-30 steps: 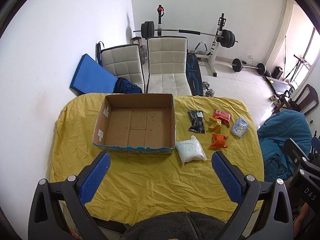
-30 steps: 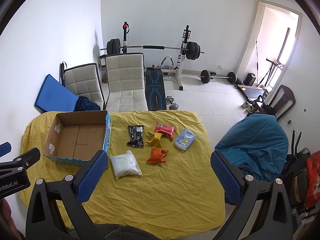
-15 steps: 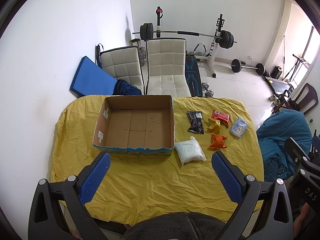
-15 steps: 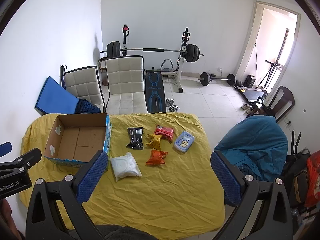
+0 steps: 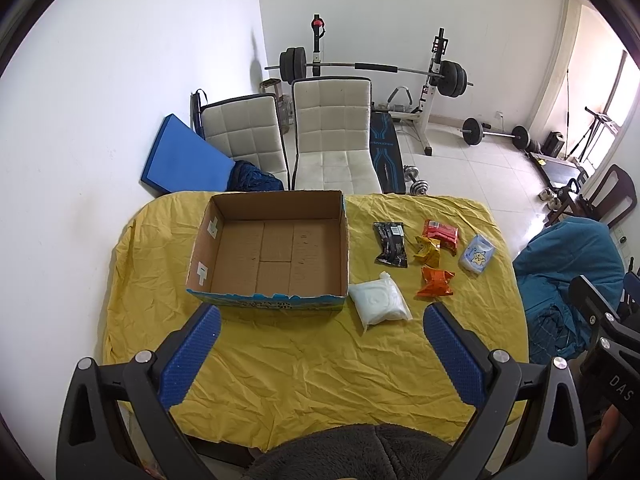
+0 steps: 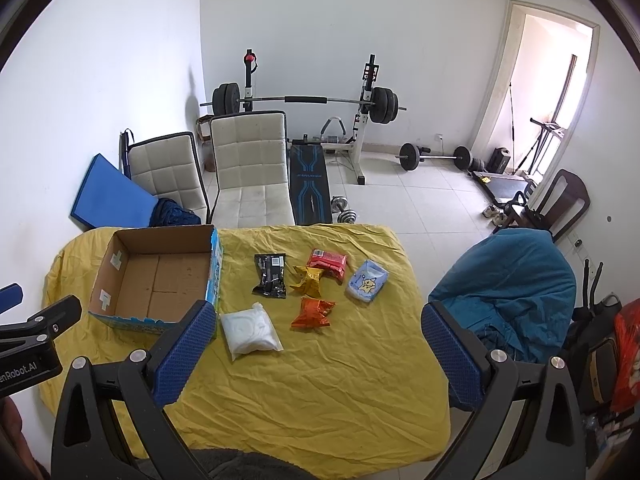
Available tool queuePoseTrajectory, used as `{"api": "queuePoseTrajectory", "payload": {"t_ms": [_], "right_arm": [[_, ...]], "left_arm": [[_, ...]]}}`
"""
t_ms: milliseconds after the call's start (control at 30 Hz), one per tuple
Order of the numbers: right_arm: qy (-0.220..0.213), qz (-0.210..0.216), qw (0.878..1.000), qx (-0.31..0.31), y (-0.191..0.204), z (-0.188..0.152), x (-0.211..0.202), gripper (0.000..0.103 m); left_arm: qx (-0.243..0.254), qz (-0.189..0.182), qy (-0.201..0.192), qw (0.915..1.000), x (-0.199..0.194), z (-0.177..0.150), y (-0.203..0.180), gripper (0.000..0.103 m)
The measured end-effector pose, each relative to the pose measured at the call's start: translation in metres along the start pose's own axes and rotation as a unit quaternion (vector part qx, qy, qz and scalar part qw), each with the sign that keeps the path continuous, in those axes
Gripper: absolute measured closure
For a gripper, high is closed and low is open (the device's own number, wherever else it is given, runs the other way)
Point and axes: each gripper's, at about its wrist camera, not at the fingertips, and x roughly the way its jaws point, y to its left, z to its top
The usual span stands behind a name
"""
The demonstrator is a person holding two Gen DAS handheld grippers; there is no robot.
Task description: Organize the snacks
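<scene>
Home gym, yellow-clothed table (image 5: 280,368): nothing is getting packed yet.
The cardboard box (image 5: 268,252) is sitting empty; six snack packets (image 6: 316,280) are lying beside it, while left gripper (image 5: 320,344) and right gripper (image 6: 320,344) are hovering wide apart, holding nothing.

Bright daylight from the right doorway (image 6: 548,92); sharp centre, fisheye-bent, perhaps softer edges.

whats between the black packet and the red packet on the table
The yellow packet lies between the black packet and the red packet, touching or overlapping the red one's near corner. The right wrist view shows it best.
</scene>
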Motion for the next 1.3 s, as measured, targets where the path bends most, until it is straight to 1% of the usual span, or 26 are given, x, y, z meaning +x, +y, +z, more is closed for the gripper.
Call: {"api": "queuePoseTrajectory", "payload": {"t_ms": [767, 933, 1000, 1100, 1133, 1233, 1300], "right_arm": [[0.002, 0.004, 1.0, 0.005, -0.007, -0.004, -0.001, 0.0], [0.005, 0.004, 1.0, 0.01, -0.011, -0.004, 0.006, 0.0], [0.01, 0.007, 1.0, 0.015, -0.014, -0.005, 0.011, 0.0], [0.032, 0.014, 0.999, 0.032, -0.025, -0.007, 0.032, 0.0], [0.046, 0.012, 0.998, 0.039, -0.031, -0.009, 0.044, 0.0], [0.086, 0.013, 0.994, 0.064, -0.052, -0.015, 0.083, 0.0], [0.109, 0.01, 0.991, 0.076, -0.067, -0.019, 0.109, 0.0]], "left_arm": [[0.006, 0.001, 0.001, 1.0, 0.0, -0.007, -0.006, 0.0], [0.008, 0.0, 0.005, 1.0, 0.004, -0.009, -0.012, 0.0], [0.011, -0.003, 0.012, 0.9999, 0.011, -0.007, -0.016, 0.0], [0.016, -0.007, 0.026, 0.9995, 0.03, -0.003, -0.025, 0.0], [0.018, -0.015, 0.036, 0.9991, 0.044, 0.001, -0.03, 0.0], [0.026, -0.022, 0.067, 0.9971, 0.082, 0.007, -0.042, 0.0], [0.037, -0.021, 0.099, 0.9941, 0.114, 0.011, -0.054, 0.0]]}}
